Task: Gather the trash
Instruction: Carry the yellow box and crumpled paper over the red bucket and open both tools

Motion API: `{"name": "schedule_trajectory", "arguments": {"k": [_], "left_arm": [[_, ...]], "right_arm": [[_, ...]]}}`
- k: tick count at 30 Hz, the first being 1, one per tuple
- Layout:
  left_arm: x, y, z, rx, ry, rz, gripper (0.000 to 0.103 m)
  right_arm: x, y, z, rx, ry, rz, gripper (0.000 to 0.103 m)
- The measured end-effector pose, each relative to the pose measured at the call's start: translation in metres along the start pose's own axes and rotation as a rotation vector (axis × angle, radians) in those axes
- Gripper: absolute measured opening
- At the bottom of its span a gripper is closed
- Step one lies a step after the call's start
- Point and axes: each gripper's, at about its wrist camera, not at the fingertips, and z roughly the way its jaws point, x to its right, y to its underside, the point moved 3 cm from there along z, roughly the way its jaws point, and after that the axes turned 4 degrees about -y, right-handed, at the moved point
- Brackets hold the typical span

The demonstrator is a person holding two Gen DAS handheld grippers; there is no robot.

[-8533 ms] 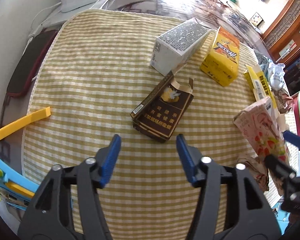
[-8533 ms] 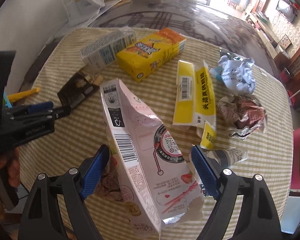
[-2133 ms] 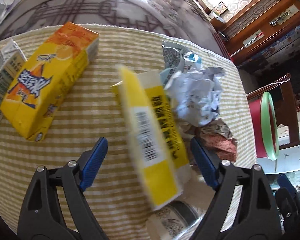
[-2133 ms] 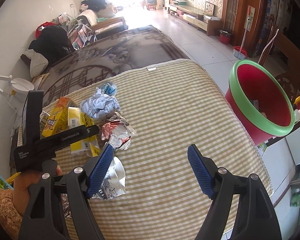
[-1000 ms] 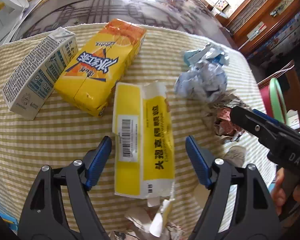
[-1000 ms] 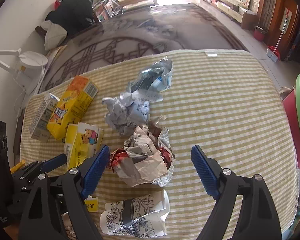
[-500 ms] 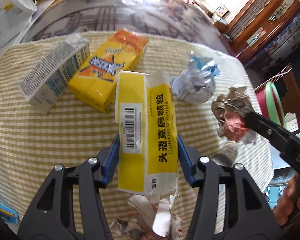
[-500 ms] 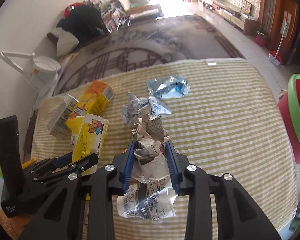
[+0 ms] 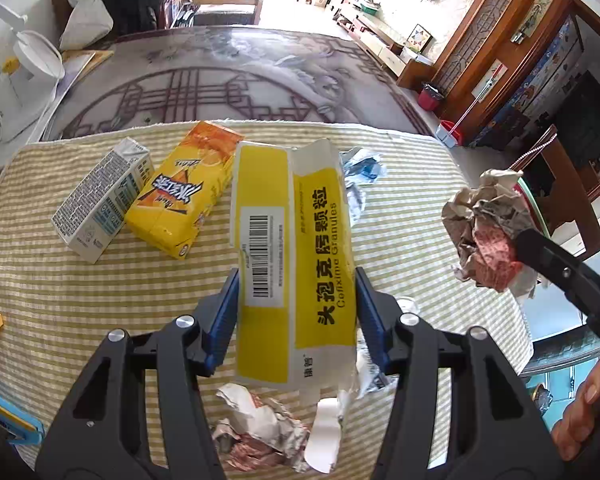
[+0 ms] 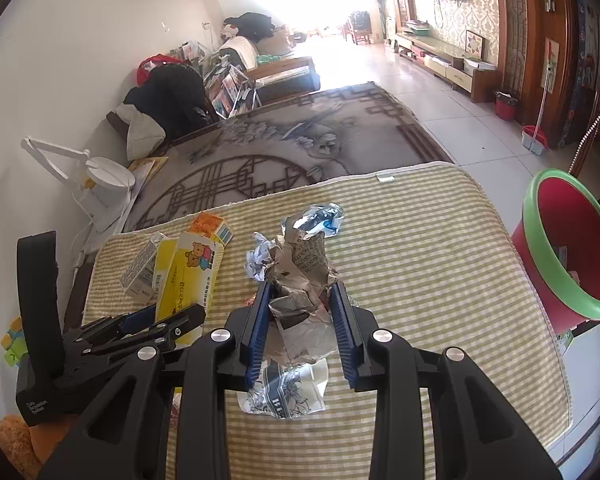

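Note:
My left gripper [image 9: 296, 312] is shut on a flattened yellow and white medicine box [image 9: 292, 248] and holds it above the striped cloth [image 9: 100, 304]. My right gripper [image 10: 300, 320] is shut on a crumpled wad of brown and red paper [image 10: 304, 280], lifted off the cloth; the wad also shows in the left wrist view [image 9: 488, 232]. The red bin with a green rim [image 10: 568, 248] stands off the table's right edge. The left gripper with the yellow box [image 10: 188, 276] shows at the left of the right wrist view.
On the cloth lie a white milk carton [image 9: 104, 200], an orange juice carton [image 9: 184, 192], a blue-white crumpled wrapper [image 9: 360, 168], torn paper scraps [image 9: 260, 432] and a flattened printed paper cup [image 10: 288, 388]. A white desk lamp [image 10: 108, 180] stands at the far left.
Both grippers have risen with their loads. The right gripper has lifted the paper wad higher and the bin has come further into its view.

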Motion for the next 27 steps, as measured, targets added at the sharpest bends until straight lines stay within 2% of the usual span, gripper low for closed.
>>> {"name": "schedule_trajectory", "arguments": {"k": [10,27], "left_arm": [[0.042,0.003,-0.015,0.039,-0.015,0.036,0.052],[0.145,0.008,0.001,0.042,-0.045,0.057,0.053]], "right_arm": [[0.029,0.01,-0.025,0.023,-0.016,0.011,0.03],[0.131,0.009,-0.055,-0.001,-0.052,0.027,0.03]]}}
